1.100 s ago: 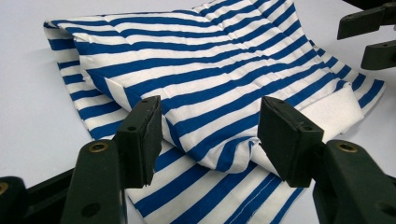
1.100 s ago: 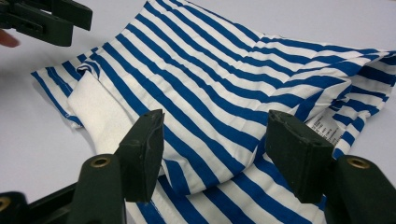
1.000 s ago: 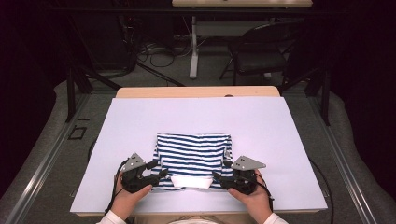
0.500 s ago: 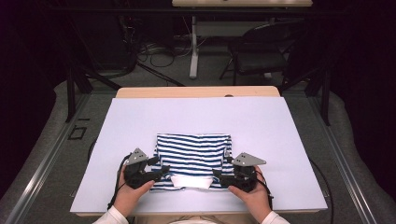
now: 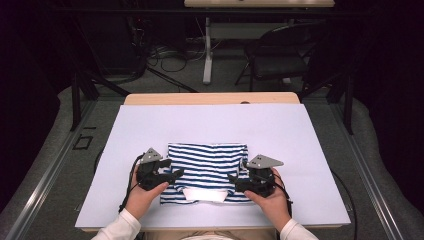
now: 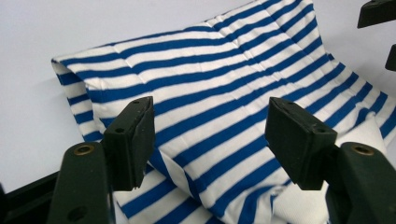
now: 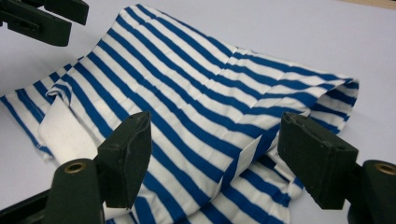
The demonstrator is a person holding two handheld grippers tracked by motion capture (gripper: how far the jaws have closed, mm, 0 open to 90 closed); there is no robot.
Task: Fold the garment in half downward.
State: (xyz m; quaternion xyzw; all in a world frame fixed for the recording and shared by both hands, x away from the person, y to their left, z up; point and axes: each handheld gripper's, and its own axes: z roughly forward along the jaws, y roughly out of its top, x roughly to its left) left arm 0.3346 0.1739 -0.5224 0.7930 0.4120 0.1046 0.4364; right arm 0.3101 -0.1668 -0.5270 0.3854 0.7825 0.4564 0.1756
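Two grippers are held over one folded garment, and the layout is best read from the biggest thing downward. A wooden table [image 5: 210,98] is covered by a pale sheet [image 5: 300,130], presumably so that the cloth can be slid and flattened on a smooth, plain surface. On the near half of that sheet, well inside its edges, the blue-and-white striped shirt [image 5: 207,162] is laid as a compact rectangle, with a white inner panel [image 5: 204,195] turned out along its near hem; that placement keeps it within easy reach of both hands. The left gripper [image 5: 172,176] is poised at the shirt's left edge and the right gripper [image 5: 235,181] at its right edge, a symmetrical stance that suits a two-sided fold or lift. In the left gripper view the jaws are spread apart above the stripes with no cloth pinched; they have just been opening. In the right gripper view the jaws are likewise parted over the folded corner, nothing being gripped, after widening a moment ago. A release after a completed fold is judged likely.
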